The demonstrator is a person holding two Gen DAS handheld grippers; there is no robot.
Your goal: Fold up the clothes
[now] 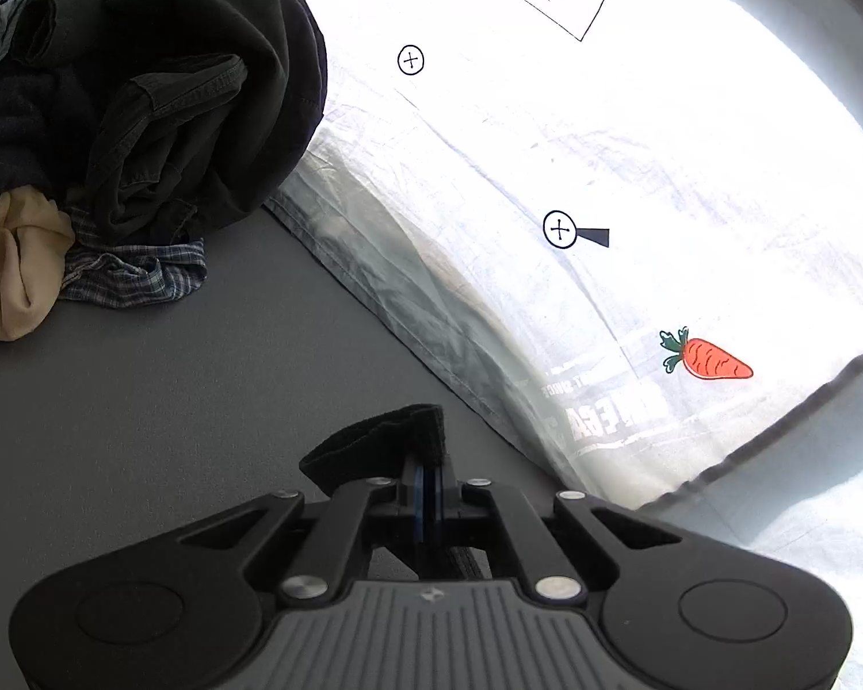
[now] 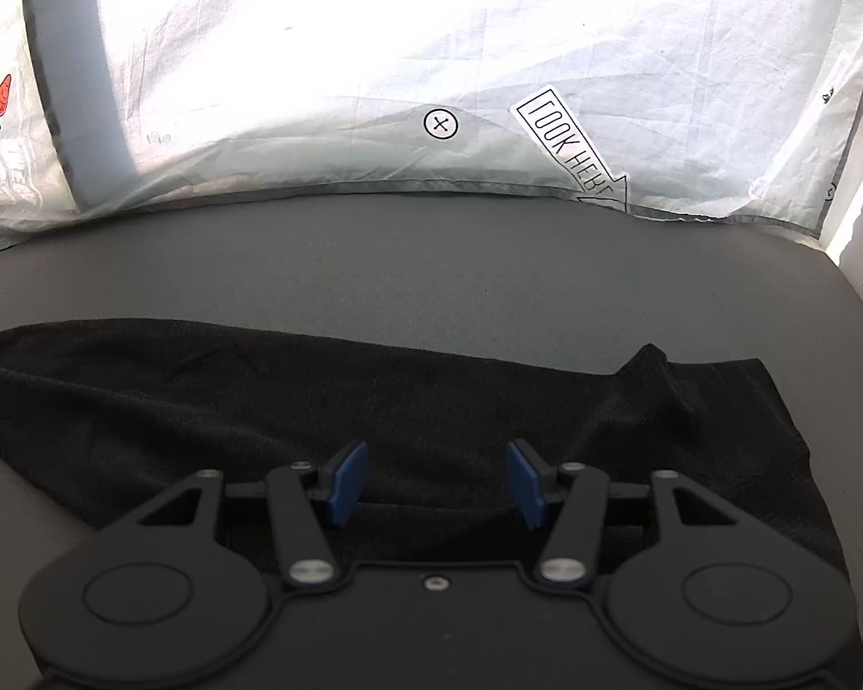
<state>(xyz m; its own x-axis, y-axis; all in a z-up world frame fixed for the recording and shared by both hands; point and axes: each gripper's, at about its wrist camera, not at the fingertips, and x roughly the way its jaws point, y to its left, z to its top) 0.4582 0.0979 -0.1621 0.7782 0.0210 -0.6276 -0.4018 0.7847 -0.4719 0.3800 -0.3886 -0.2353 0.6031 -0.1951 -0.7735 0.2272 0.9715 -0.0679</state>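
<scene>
My left gripper [image 1: 430, 474] is shut on a bunched edge of a black knit garment [image 1: 374, 443] just above the grey table [image 1: 172, 414]. In the right wrist view the same black garment [image 2: 316, 402] lies spread flat across the grey table [image 2: 431, 270], with a small raised fold near its right end. My right gripper [image 2: 437, 480] is open, its blue pads [image 2: 348, 480] apart, low over the garment's near edge and holding nothing.
A pile of clothes [image 1: 161, 115] sits at the far left: dark trousers, a plaid piece [image 1: 138, 276] and a tan piece [image 1: 11, 282]. A white printed sheet [image 1: 604, 172] with a carrot picture backs the table, also in the right wrist view [image 2: 374, 57]. The table ends at right [image 2: 857, 287].
</scene>
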